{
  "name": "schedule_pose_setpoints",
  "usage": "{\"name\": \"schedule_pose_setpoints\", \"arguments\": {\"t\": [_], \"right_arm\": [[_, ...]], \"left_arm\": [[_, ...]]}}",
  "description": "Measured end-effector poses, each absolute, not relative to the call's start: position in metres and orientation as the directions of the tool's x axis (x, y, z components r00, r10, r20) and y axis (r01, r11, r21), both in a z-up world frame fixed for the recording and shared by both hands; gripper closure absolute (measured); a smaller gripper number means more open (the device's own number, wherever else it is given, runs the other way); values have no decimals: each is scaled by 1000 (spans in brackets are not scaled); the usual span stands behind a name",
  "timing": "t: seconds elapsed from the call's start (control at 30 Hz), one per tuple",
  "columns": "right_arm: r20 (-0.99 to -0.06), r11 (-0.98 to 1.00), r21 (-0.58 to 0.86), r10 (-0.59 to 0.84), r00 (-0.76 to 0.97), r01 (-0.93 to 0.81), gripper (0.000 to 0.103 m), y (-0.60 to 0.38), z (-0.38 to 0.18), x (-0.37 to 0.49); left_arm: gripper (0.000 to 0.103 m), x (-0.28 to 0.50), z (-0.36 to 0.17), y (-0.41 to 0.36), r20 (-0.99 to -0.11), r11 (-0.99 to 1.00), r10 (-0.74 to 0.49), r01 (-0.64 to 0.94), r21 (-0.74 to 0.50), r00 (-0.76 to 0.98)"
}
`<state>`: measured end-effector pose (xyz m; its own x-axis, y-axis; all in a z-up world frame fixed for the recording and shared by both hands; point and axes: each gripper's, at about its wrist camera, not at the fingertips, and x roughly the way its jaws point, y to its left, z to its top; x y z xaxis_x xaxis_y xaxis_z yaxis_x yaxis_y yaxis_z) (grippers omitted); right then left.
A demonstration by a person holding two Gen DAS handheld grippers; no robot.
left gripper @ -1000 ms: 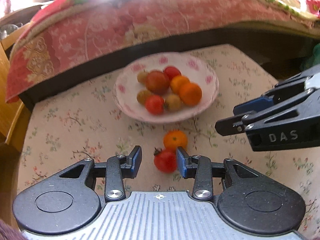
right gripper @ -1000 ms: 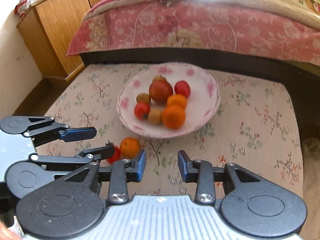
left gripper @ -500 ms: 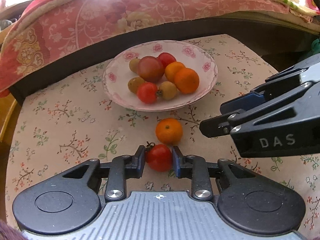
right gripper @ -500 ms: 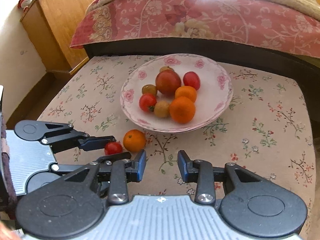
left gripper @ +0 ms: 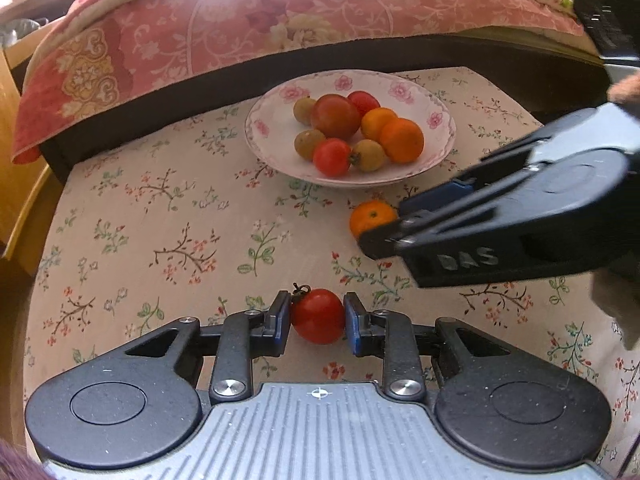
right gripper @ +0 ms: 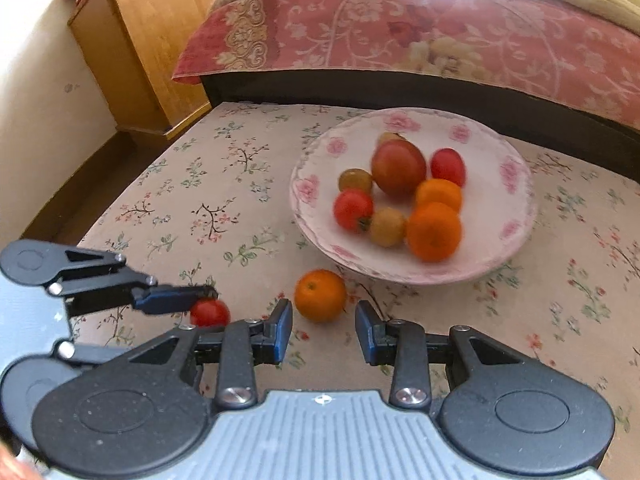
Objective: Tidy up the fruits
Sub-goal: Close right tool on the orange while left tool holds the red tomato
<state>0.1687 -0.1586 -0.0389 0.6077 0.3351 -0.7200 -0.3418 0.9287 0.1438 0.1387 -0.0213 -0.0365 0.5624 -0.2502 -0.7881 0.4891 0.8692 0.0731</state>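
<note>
The left gripper (left gripper: 318, 318) is clamped on a red tomato (left gripper: 318, 316), its blue pads (left gripper: 282, 316) pressing both sides, over the floral cloth (left gripper: 160, 220). From the right wrist view, the right gripper (right gripper: 323, 328) has its fingers spread apart, holding nothing, with a loose orange (right gripper: 320, 295) on the cloth just beyond the gap between them. Farther back, just past the orange, sits the plate (right gripper: 516, 184), white with pink flowers. It holds two oranges, two small red tomatoes, one larger reddish fruit and some small yellowish fruits clustered together. Behind the plate runs a dark bed frame (left gripper: 280, 76) under a pink quilt (left gripper: 280, 12). A wooden cabinet (right gripper: 152, 40) stands at far left.
</note>
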Motion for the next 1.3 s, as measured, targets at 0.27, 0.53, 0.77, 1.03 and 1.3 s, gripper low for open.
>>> {"name": "schedule_pose_setpoints", "arguments": {"t": [0.27,0.53,0.77,1.03,1.3], "right_arm": [[-709,933,99,310,633,-346,68,-149,-46,176],[-752,948,41,237,615,-315,69,-167,-42,139],[-772,966,32,187,608,-256,69,-193,-49,86],[-757,954,26,214,617,-299,56,-199,-53,70],[-748,950,77,256,612,-304,53,-217,-51,66]], "left_arm": [[66,140,-39,-18,-785,871,-257,487,63,563],[67,130,-37,-29,-783,859,-292,511,38,549],[65,106,-39,-57,-783,817,-317,574,61,535],[54,96,-38,-57,-776,849,-267,521,91,571],[50,97,-36,-62,-773,854,-250,509,108,583]]}}
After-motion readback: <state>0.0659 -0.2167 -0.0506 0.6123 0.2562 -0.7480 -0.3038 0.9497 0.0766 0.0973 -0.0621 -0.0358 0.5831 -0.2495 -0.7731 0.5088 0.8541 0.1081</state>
